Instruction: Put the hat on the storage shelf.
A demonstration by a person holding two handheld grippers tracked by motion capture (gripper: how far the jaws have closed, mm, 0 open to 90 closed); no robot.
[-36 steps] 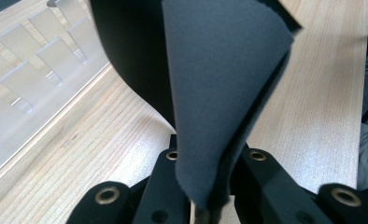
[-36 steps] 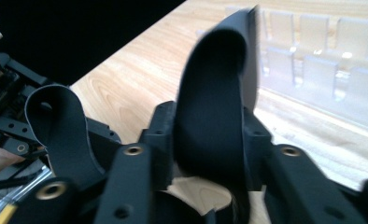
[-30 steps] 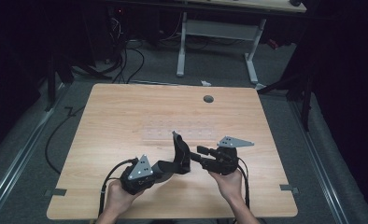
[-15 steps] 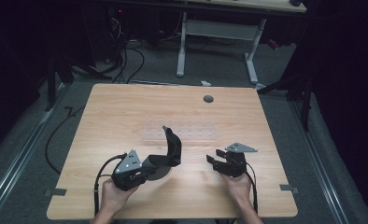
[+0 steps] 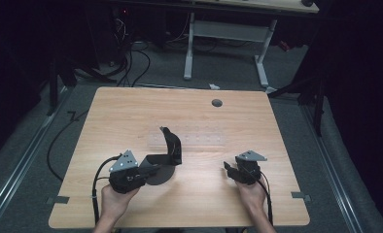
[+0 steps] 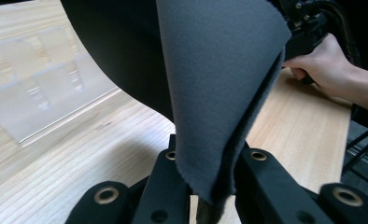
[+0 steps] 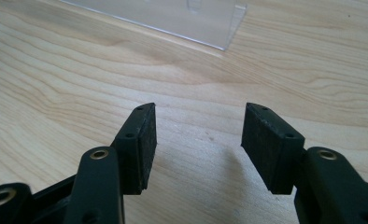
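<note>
- The left gripper (image 5: 153, 167), low and left of centre in the high view, is clenched on the edge of a dark grey felt piece (image 5: 170, 150). In the left gripper view the felt (image 6: 219, 84) is seen pinched between the jaws and rising from them in a fold.
- The felt is held up above the table (image 5: 131, 111) near mid-frame, one end curling upward. It appears to be gripped by its rim so that the rest hangs free and can be reshaped or laid down.
- The right gripper (image 5: 233, 171), lower right of the high view, is released. Its jaws have just been opening, and nothing but bare wood is seen between the pads (image 7: 140, 140).
- A clear plastic stand (image 5: 187, 141) lies flat just above the felt in the high view, and its corner (image 7: 215, 23) shows at the top of the right gripper view. It is judged to be the nearest obstacle if the felt is swung forward.
- A cable hole (image 5: 217, 103) sits in the table's upper part, well apart from both hands.
</note>
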